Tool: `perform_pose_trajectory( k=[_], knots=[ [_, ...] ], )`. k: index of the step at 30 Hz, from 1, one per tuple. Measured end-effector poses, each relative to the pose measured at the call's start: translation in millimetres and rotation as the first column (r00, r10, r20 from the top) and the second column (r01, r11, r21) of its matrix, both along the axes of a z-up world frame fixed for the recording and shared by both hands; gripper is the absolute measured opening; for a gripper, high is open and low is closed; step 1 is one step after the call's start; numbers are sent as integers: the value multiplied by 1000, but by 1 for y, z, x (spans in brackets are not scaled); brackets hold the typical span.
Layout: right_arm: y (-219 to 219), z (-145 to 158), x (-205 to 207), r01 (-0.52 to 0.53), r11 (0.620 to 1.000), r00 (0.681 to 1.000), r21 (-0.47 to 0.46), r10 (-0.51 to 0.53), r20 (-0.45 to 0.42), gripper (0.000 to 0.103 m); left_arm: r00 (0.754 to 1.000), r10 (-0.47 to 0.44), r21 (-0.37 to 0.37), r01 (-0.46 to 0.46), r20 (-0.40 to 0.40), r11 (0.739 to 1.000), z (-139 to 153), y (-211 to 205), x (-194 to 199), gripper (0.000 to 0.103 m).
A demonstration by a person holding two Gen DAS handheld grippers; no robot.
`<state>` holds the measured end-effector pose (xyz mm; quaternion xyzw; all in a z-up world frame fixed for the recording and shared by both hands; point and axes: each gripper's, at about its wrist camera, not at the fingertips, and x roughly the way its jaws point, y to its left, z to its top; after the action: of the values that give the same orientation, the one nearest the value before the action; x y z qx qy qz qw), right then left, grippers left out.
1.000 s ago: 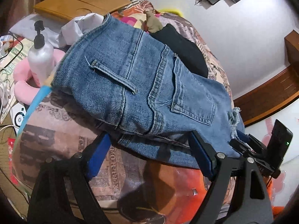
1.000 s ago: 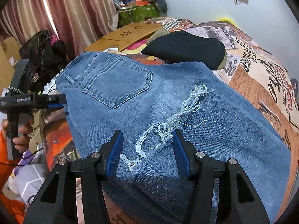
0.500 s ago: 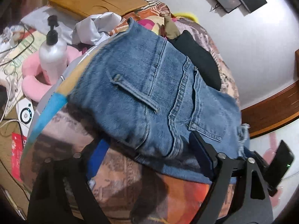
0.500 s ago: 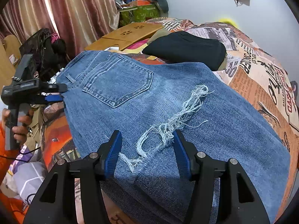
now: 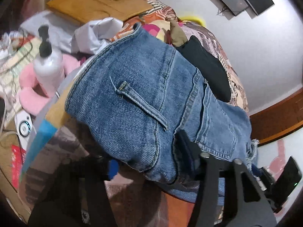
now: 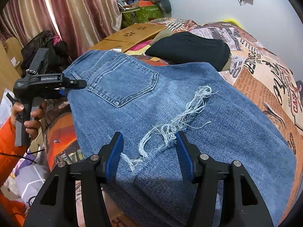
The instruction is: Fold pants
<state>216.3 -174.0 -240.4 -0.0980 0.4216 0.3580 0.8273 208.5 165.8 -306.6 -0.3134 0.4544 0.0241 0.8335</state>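
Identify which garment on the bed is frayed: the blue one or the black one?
The blue jeans: white loose threads trail from a rip just ahead of the right gripper. The folded black garment behind them shows no fraying.

Jeans lying across the bed, tongs at both ends.

The jeans (image 6: 170,102) are lying folded on the bed (image 6: 265,87), their waistband end nearest the left tongs (image 5: 147,168), whose jaws are sitting either side of that edge, while the right tongs (image 6: 149,157) are straddling the frayed tear (image 6: 181,117). Behind the jeans a folded garment (image 6: 191,49) is resting on the bed, with a wooden board (image 6: 132,36) lying to its left. Beside the bed's edge, in the left wrist view, a pump bottle (image 5: 48,64) is standing on a cushion (image 5: 32,96).
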Motion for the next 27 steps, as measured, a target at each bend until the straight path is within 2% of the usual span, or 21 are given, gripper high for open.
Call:
perform_pose_trajectory(
  k=[5, 9, 15, 20, 23, 27],
  knots=[
    [-2, 1, 0, 7, 1000, 1000, 15, -7, -8, 53, 1000, -22, 142, 21, 7, 990, 22, -22, -1, 39],
    [-12, 6, 1, 46, 997, 998, 64, -44, -41, 53, 996, -67, 294, 48, 56, 954, 53, -41, -7, 39],
    [-54, 20, -4, 166, 977, 985, 135, -158, -65, 53, 982, -128, 433, 55, 142, 900, 98, -69, -15, 39],
    [-103, 31, -11, 290, 942, 957, 170, -283, -64, 53, 957, -190, 483, 63, 220, 874, 137, -92, -16, 37],
    [-129, 32, -17, 351, 924, 936, 155, -348, -46, 53, 941, -228, 518, 69, 250, 853, 159, -112, -12, 37],
    [-168, 23, -19, 445, 889, 895, 109, -443, -47, 53, 911, -292, 529, 101, 292, 843, 188, -145, -3, 34]
  ],
)
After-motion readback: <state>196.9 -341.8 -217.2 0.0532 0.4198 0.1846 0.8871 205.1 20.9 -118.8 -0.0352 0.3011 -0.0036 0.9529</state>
